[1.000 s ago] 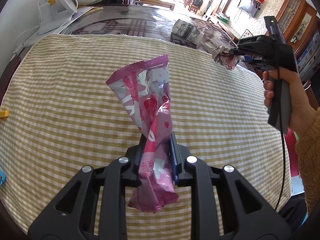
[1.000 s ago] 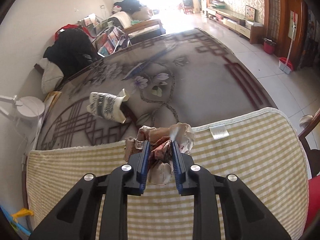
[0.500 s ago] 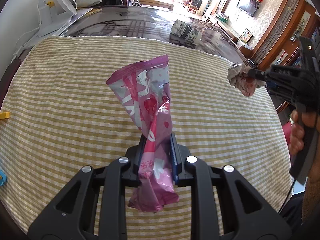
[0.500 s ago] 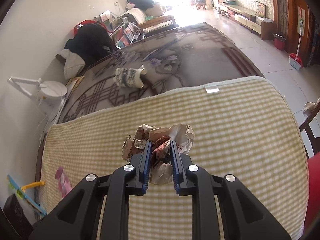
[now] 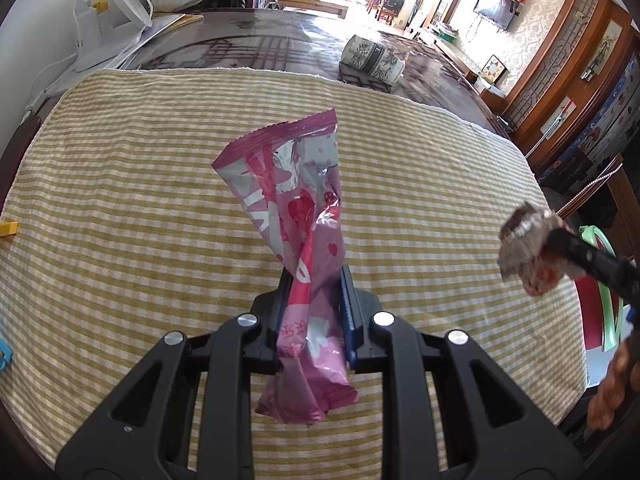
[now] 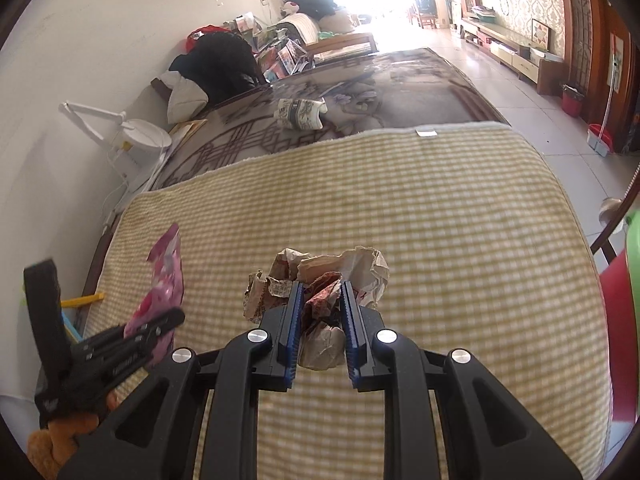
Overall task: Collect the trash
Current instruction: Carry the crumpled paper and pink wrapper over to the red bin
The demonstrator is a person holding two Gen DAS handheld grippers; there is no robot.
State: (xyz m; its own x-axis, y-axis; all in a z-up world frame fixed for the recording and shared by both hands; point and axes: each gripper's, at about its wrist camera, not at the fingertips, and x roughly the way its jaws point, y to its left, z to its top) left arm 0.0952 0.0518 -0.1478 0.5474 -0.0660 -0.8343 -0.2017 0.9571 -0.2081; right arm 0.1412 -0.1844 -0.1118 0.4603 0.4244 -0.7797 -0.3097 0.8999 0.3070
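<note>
My left gripper is shut on a pink snack wrapper and holds it upright above the yellow checked tablecloth. My right gripper is shut on a crumpled brown paper ball, held above the cloth's near right part. The paper ball also shows in the left wrist view at the right edge. The pink wrapper and left gripper also show at the left of the right wrist view.
A patterned paper cup lies on its side on the dark table beyond the cloth. A white desk lamp stands at the far left. A red and green chair is at the table's right edge.
My right gripper has carried the paper ball back from the cloth's far edge toward the near right side. The left gripper with the pink wrapper has stayed put.
</note>
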